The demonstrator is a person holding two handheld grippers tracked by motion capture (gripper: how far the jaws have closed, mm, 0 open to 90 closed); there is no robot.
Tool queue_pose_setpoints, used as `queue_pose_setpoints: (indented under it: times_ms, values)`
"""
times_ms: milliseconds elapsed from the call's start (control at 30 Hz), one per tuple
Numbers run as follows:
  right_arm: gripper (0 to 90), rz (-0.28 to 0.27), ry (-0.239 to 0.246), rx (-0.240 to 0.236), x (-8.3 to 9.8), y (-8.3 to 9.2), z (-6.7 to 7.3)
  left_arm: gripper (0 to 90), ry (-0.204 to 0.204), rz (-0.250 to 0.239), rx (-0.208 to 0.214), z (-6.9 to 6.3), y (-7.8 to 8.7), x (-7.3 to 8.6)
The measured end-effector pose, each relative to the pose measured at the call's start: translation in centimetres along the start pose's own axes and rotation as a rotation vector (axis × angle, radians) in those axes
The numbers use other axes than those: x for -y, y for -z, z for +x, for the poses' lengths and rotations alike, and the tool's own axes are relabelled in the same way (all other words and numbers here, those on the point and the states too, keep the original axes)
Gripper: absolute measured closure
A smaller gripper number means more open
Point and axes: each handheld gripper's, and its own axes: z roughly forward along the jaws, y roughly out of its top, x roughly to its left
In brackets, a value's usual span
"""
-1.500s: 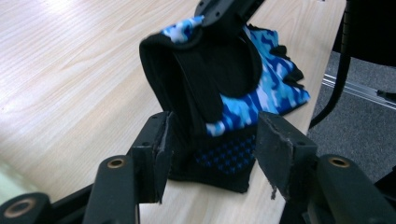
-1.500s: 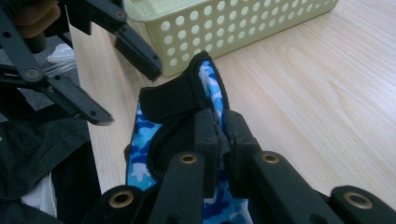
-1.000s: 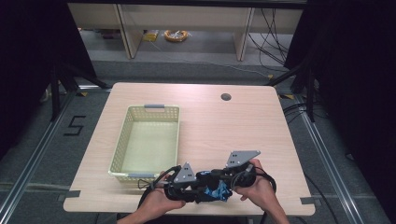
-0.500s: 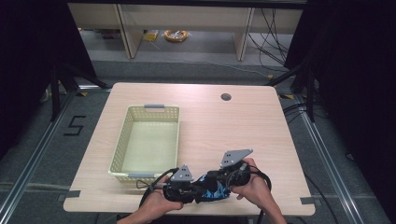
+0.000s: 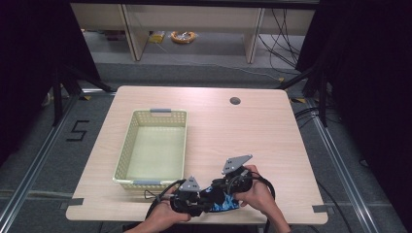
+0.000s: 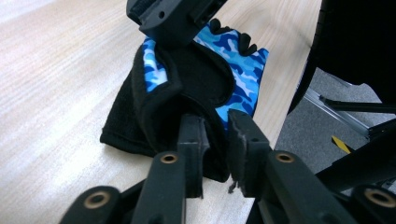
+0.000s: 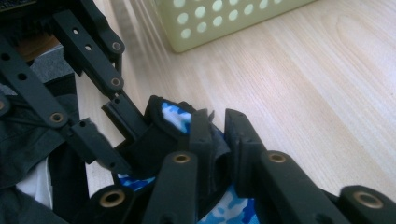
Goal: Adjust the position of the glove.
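Both grippers have lowered toward the table (image 5: pixel 272 145); left gripper (image 6: pixel 215 140) and right gripper (image 7: pixel 215 135), jaws just opening slightly, remain clamped on the glove (image 6: pixel 205 79).

Grey floor (image 5: pixel 58 160), dark curtains (image 5: pixel 369 73), wooden shelving (image 5: pixel 194 14)

Empty pale yellow perforated basket (image 5: pixel 151 148) on left half of wooden desk (image 5: pixel 252 131), round cable hole (image 5: pixel 235 101) near the far edge.
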Motion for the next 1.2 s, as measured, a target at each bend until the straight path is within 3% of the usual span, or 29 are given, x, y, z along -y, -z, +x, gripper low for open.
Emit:
queue_pose_setpoints:
  times_ms: [33,200,267,300,433,500,533,567,633,700,767,800,933,1000,1100,1167,1200]
  values:
    - [80.7,-0.001,-0.001,0.001,0.0,0.0,0.0,72.9,0.016,-0.001,-0.007,-0.1,0.0,0.1]
    - [72.7,-0.022,-0.055,0.061,0.3,1.0,0.2,65.7,0.003,0.009,-0.01,0.0,0.1,0.1]
    - [68.8,-0.026,-0.087,0.104,0.5,1.9,0.4,62.0,0.021,0.004,-0.009,-0.2,0.2,0.1]
    - [65.6,-0.045,-0.114,0.126,0.7,2.2,0.4,59.1,0.012,0.0,-0.006,-0.1,0.3,0.1]
    - [57.4,-0.075,-0.198,0.178,1.7,3.5,0.5,50.6,0.026,-0.003,-0.024,-0.2,1.1,0.2]
    - [55.1,-0.07,-0.239,0.177,2.3,3.9,0.6,47.1,0.029,-0.016,-0.031,0.0,1.8,0.3]
    - [53.9,-0.079,-0.281,0.187,2.6,4.0,0.8,46.8,0.03,-0.021,-0.04,0.2,2.1,0.3]
    - [52.9,-0.072,-0.309,0.181,2.8,4.1,0.9,46.1,0.051,-0.03,-0.049,0.3,2.4,0.4]
    - [51.2,-0.071,-0.332,0.194,3.4,4.2,1.1,45.5,0.049,-0.039,-0.056,0.7,3.0,0.6]
    - [49.5,-0.068,-0.367,0.195,4.0,4.1,1.3,44.9,0.075,-0.041,-0.067,1.0,3.4,1.0]
    - [49.5,-0.084,-0.385,0.215,4.5,3.8,1.5,44.7,0.086,-0.037,-0.081,1.3,3.7,1.3]
    - [49.0,-0.052,-0.39,0.212,4.7,4.1,1.5,44.2,0.088,-0.038,-0.076,1.4,3.8,1.4]
    - [46.2,-0.085,-0.436,0.222,5.3,3.7,1.4,42.9,0.098,-0.031,-0.07,1.7,4.0,1.8]
    - [45.1,-0.049,-0.452,0.202,5.4,3.8,1.2,42.7,0.118,-0.036,-0.076,1.7,3.9,1.9]
    - [43.0,-0.069,-0.466,0.212,5.7,3.4,1.0,42.5,0.123,-0.03,-0.069,1.9,3.8,1.9]
    - [41.7,-0.042,-0.474,0.194,5.8,3.2,0.7,41.8,0.131,-0.021,-0.064,2.0,3.7,2.0]
    - [41.5,-0.057,-0.473,0.187,5.9,3.0,0.7,41.6,0.131,-0.021,-0.064,2.0,3.7,2.0]
